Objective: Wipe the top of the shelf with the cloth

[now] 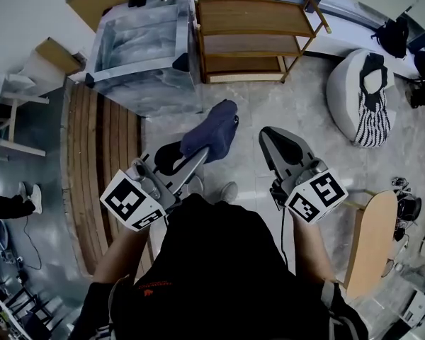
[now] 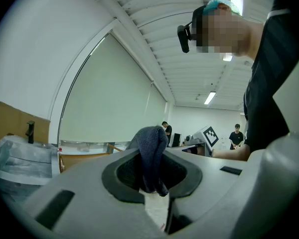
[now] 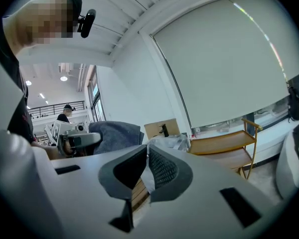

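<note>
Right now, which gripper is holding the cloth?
The left gripper: its jaws pinch the dark blue cloth. The right gripper is shut on nothing.

Nearest the shelf [image 1: 251,37], a box [image 1: 142,48] stands just left and a beanbag [image 1: 361,98] to the right; before it, the cloth [image 1: 211,133] sits in my left gripper [image 1: 188,156], with my right gripper [image 1: 276,144] beside.

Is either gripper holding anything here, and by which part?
The left gripper holds the cloth, pinched at a bunched fold near one end. The right gripper holds nothing.
</note>
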A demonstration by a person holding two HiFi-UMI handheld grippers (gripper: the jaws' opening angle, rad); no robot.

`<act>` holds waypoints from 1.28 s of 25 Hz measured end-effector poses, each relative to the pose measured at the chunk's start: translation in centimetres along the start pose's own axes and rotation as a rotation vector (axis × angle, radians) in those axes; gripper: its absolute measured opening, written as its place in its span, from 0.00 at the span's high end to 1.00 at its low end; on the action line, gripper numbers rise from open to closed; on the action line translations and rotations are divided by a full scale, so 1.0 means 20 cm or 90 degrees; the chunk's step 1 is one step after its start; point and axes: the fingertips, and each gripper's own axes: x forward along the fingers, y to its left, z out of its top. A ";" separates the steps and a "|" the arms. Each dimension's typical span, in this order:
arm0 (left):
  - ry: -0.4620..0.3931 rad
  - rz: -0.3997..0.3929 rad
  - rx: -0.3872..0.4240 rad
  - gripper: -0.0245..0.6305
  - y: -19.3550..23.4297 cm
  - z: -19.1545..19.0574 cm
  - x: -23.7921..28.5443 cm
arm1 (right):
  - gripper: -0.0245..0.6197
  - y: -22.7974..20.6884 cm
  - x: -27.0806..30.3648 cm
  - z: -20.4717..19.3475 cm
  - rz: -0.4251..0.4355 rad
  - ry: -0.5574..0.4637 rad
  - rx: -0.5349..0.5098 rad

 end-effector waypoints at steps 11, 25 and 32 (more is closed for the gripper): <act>0.003 0.020 0.000 0.85 -0.10 -0.06 0.17 | 0.95 -0.17 -0.19 -0.02 0.005 -0.005 0.002; 0.012 0.020 -0.020 0.85 0.12 -0.09 0.42 | 0.95 -0.45 -0.12 0.04 -0.010 0.002 0.009; 0.009 0.028 -0.034 0.85 0.41 -0.13 0.60 | 0.95 -0.69 0.10 0.04 -0.016 0.018 0.015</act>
